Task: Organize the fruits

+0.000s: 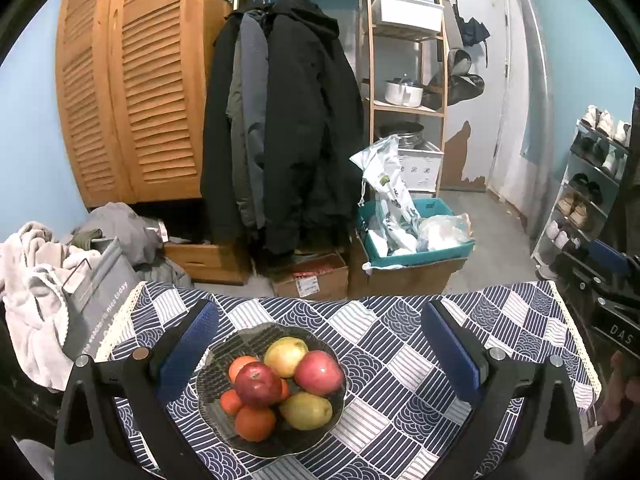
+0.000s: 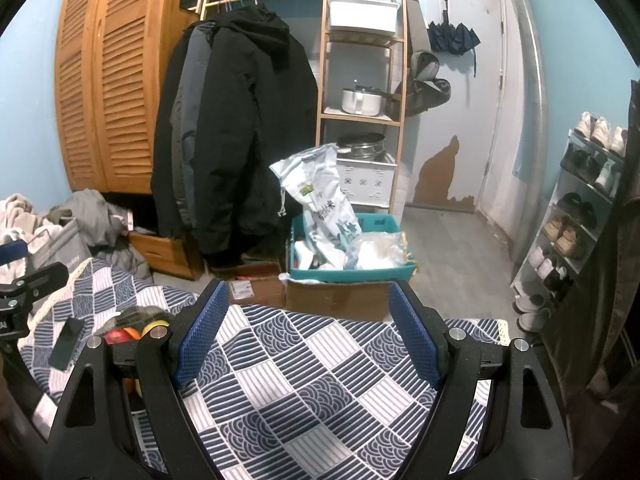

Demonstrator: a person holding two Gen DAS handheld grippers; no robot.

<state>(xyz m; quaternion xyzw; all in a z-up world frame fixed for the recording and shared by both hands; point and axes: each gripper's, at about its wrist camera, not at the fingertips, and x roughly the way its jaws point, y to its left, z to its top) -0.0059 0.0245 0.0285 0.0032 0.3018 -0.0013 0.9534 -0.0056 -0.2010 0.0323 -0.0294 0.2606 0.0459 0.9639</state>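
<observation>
A dark glass bowl (image 1: 224, 436) sits on the blue-and-white patterned tablecloth (image 1: 400, 344). It holds two red apples (image 1: 258, 384), two yellow pears (image 1: 306, 410) and several oranges (image 1: 255, 423). My left gripper (image 1: 320, 344) is open above the table, its blue-padded fingers either side of the bowl. My right gripper (image 2: 308, 332) is open and empty over bare cloth (image 2: 304, 392) to the right of the bowl. The bowl (image 2: 136, 314) with its fruit shows partly at the left of the right wrist view, behind the left finger.
Beyond the table's far edge stand cardboard boxes (image 1: 404, 276) with a teal crate (image 1: 416, 248), hanging coats (image 1: 288, 120), a wooden shelf unit (image 1: 408, 80) and a shoe rack (image 1: 580, 188). A laundry basket (image 1: 80, 288) is at the left. The other gripper shows at the right edge (image 1: 612, 304).
</observation>
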